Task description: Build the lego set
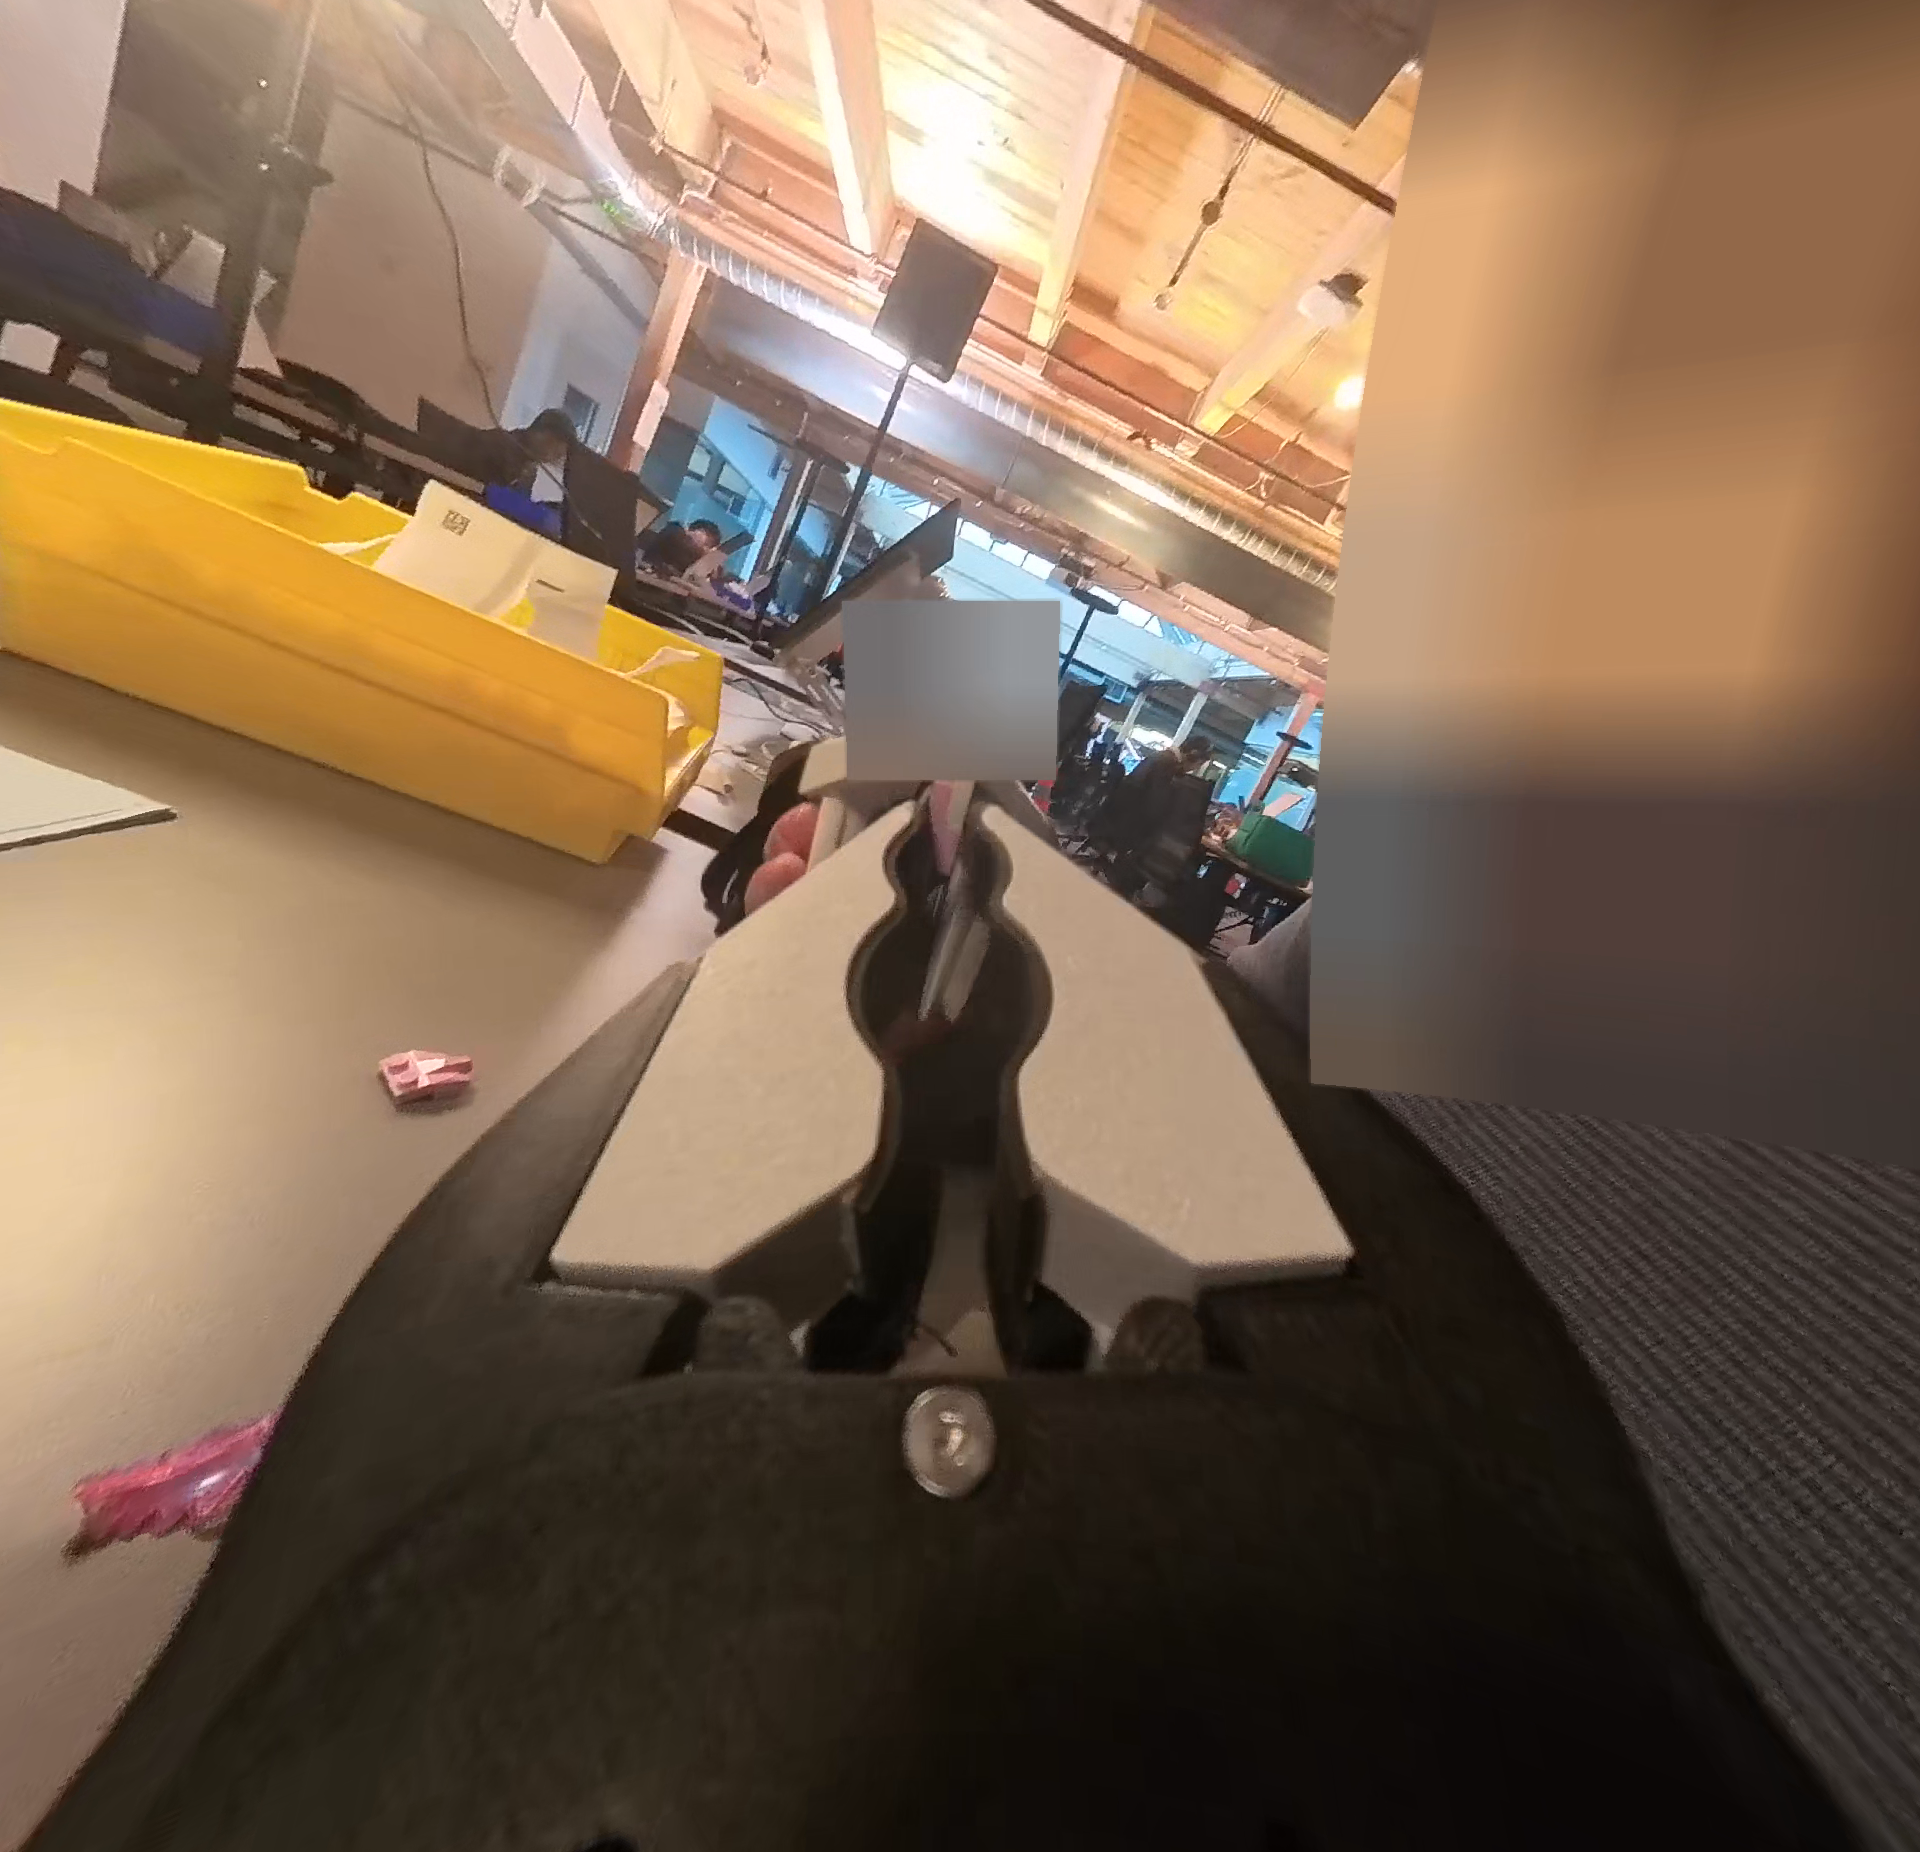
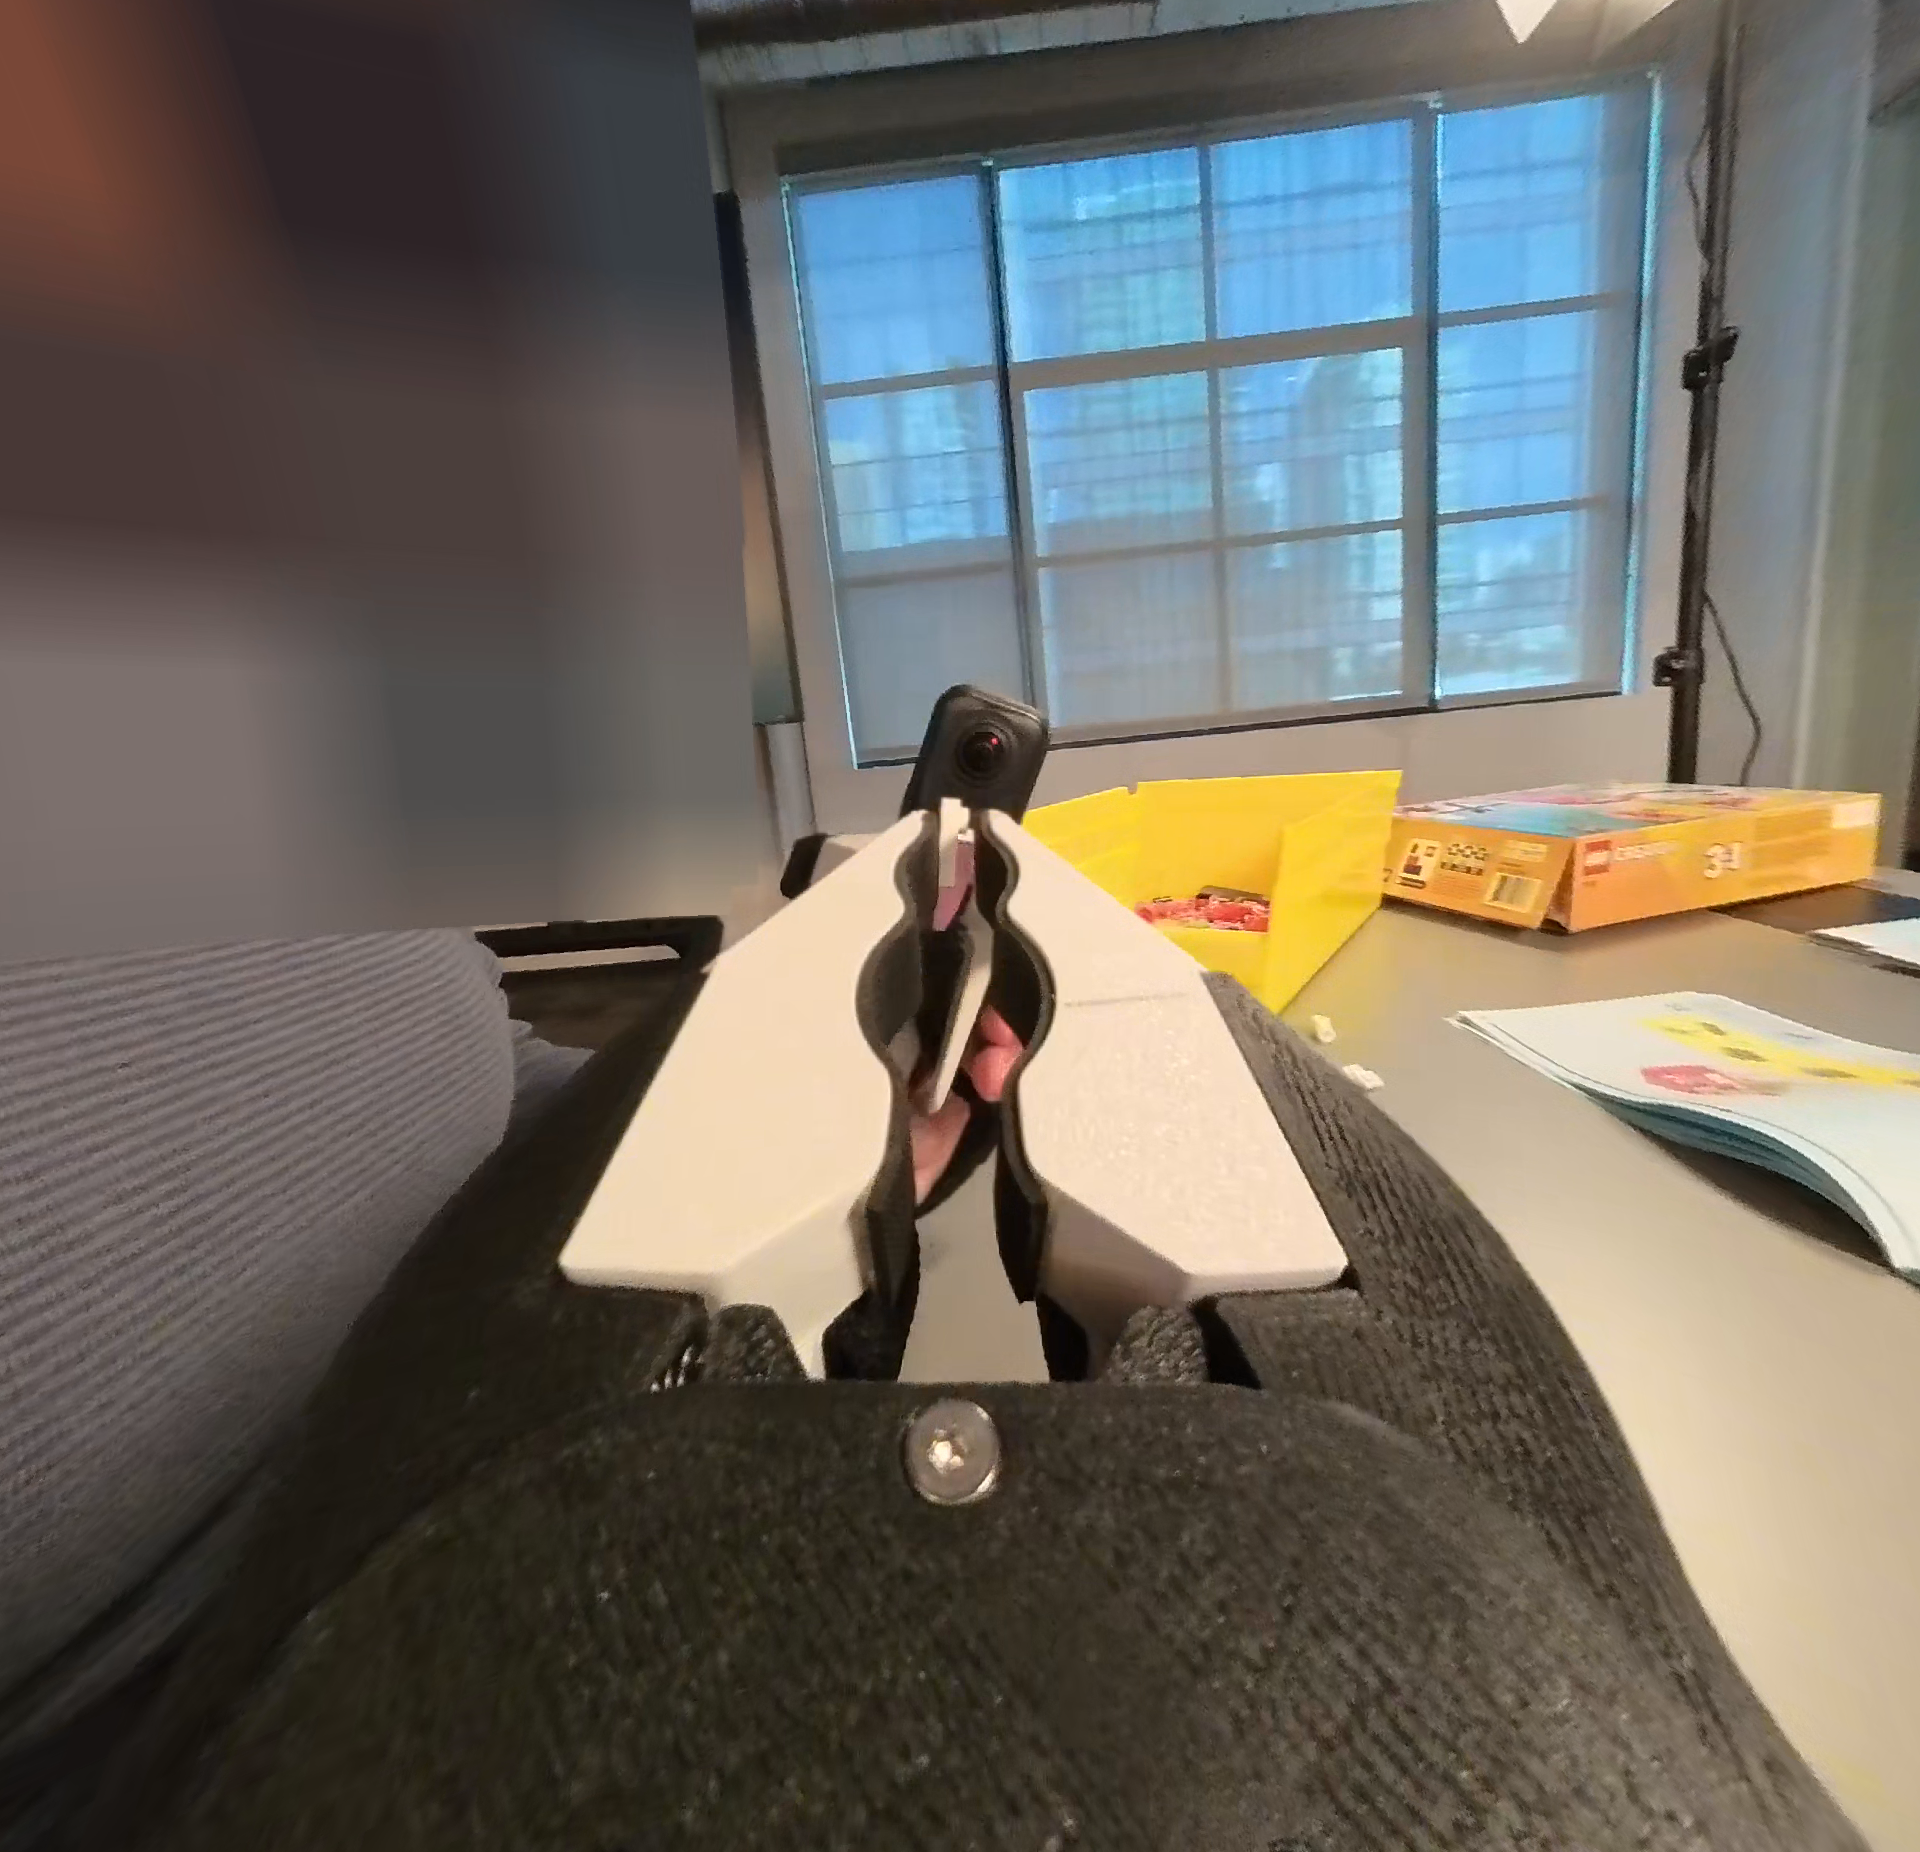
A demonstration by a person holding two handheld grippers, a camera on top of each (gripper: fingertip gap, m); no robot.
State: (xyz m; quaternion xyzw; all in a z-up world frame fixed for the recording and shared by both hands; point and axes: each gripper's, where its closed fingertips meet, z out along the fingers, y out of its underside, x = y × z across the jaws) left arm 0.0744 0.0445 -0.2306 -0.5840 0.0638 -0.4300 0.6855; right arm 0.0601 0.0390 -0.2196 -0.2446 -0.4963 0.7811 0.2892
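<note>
My two grippers face each other tip to tip above a grey table (image 1: 208, 971). My left gripper (image 1: 951, 815) is shut on a small pink and white brick piece (image 1: 948, 815) pinched at its fingertips. My right gripper (image 2: 961, 841) is shut on what looks like the same pink and white brick piece (image 2: 951, 872). Past my right fingertips I see the black camera (image 2: 982, 748) of the left gripper. A hand (image 2: 987, 1059) shows through the gap behind it. In the left wrist view, the right gripper's pale finger (image 1: 831, 774) and a hand (image 1: 784, 846) sit just beyond my tips.
A yellow bin (image 1: 312, 607) with white bags stands at left, with a small pink brick (image 1: 426, 1075) and a pink scrap (image 1: 166, 1480) on the table. In the right wrist view there are a yellow bin (image 2: 1340, 867) with red pieces, an orange box (image 2: 1631, 857), a booklet (image 2: 1714, 1085) and a light stand (image 2: 1704, 452). The grippers are tip to tip, or close to it.
</note>
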